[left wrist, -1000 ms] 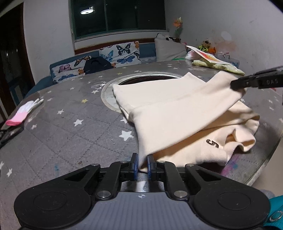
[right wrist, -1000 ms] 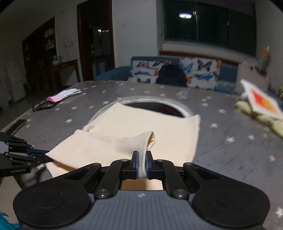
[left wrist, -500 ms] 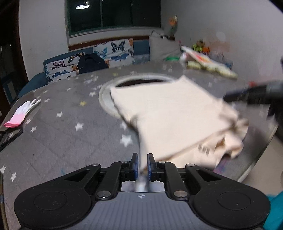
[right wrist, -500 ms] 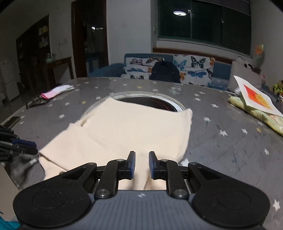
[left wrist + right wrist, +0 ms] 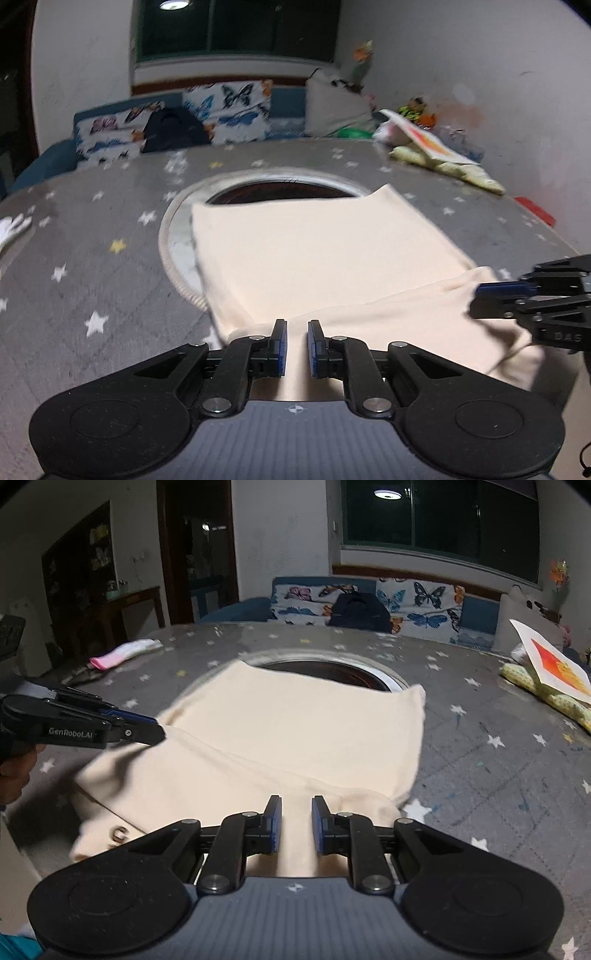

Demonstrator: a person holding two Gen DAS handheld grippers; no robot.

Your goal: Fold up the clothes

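A cream garment [image 5: 317,254] lies folded on the grey star-patterned table [image 5: 92,280], its far edge over a round hole [image 5: 280,186]. It also shows in the right wrist view [image 5: 288,746]. My left gripper [image 5: 297,349] is open above the garment's near left edge, holding nothing. My right gripper [image 5: 295,823] is open above the near right edge, holding nothing. Each gripper appears in the other's view: the right one [image 5: 480,295] at the garment's right side, the left one [image 5: 159,731] at its left side.
A pink and white glove [image 5: 122,653] lies at the table's far left. A yellow-green cloth with a printed card [image 5: 550,675] sits at the far right. A butterfly-patterned sofa with a dark bag [image 5: 362,609] stands behind the table.
Both grippers were shut on the garment's folded flap, carried it over and laid it flat. The right one opened first, then the left. The cloth now lies released.
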